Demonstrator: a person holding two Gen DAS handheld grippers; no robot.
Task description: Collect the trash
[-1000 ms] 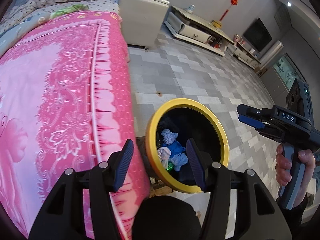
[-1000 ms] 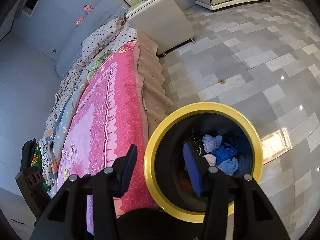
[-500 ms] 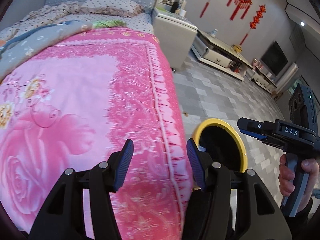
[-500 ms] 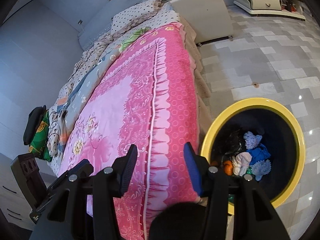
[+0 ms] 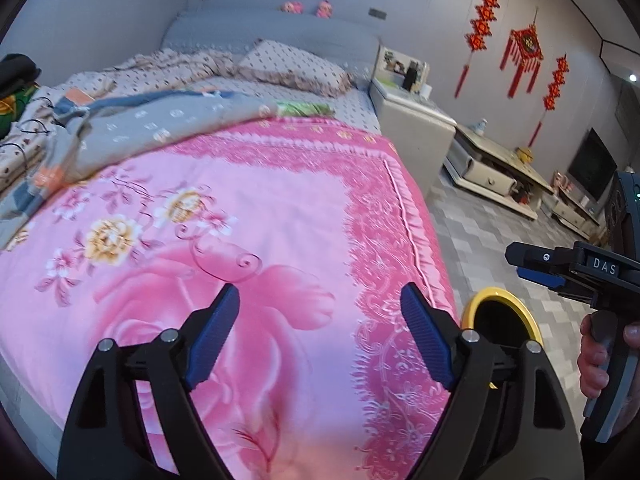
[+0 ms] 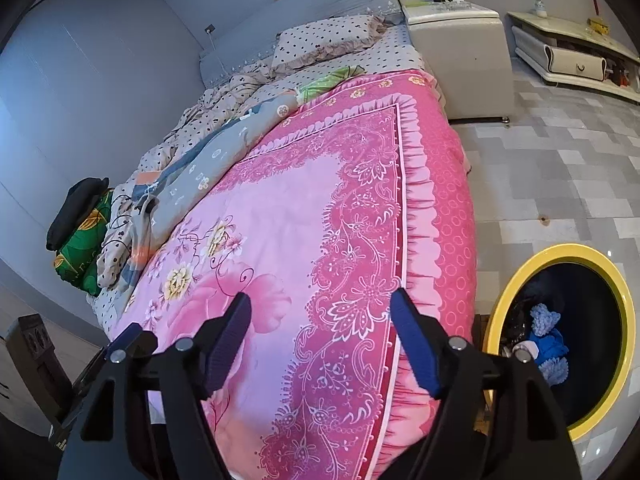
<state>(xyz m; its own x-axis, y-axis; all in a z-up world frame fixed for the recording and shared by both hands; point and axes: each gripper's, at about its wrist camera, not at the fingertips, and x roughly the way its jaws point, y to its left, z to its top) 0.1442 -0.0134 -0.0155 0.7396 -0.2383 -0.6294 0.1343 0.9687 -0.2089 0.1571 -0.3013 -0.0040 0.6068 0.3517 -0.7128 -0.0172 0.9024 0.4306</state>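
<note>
A yellow-rimmed black trash bin (image 6: 612,280) stands on the floor beside the bed's foot corner; blue and white scraps (image 6: 548,344) lie inside it. The left wrist view shows the bin's rim (image 5: 500,294) at lower right. My left gripper (image 5: 320,304) is open and empty above the pink bedspread (image 5: 260,220). My right gripper (image 6: 320,312) is open and empty above the same bedspread (image 6: 304,208), left of the bin. The right gripper also shows in the left wrist view (image 5: 528,264), held above the bin. No loose trash shows on the pink spread.
Rumpled grey and dotted bedding (image 6: 208,148), a pillow (image 6: 328,40) and green fabric with a black item (image 6: 80,216) lie at the bed's far side. A white nightstand (image 6: 460,40) and low TV cabinet (image 6: 576,56) stand on the tiled floor (image 6: 560,168).
Both grippers swung left and up from over the bin to over the bed. The bin slid to the right edge of both views. Both stay open and empty.
</note>
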